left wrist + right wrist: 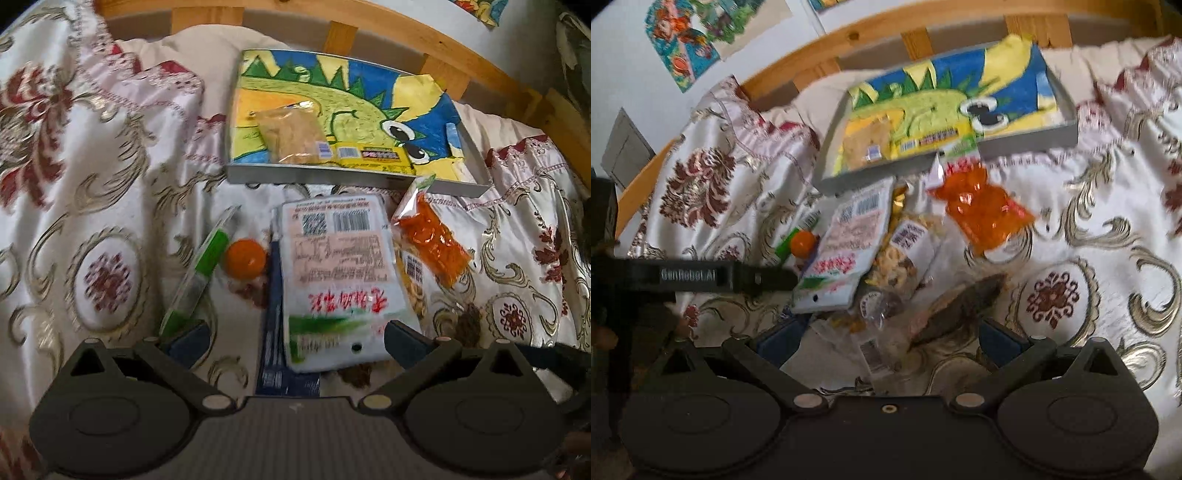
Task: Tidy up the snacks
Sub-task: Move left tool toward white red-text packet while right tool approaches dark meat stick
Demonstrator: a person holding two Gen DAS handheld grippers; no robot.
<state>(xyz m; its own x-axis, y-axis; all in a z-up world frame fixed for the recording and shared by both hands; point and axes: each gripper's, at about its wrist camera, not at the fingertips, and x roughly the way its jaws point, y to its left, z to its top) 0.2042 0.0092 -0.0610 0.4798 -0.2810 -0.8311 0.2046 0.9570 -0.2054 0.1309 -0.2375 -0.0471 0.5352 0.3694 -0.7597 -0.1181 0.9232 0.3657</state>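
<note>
Lying lengthwise straight ahead between the left gripper's released jaws, the white packet is nearest; right jaws also released.

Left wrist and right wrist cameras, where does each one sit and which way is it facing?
Left wrist: on the open left gripper, facing a white snack packet with red print.
Right wrist: on the open right gripper, facing a clear packet of dark dried food; the left gripper's arm shows at left.
Shared: shallow grey box with dinosaur drawing, small orange ball.
</note>
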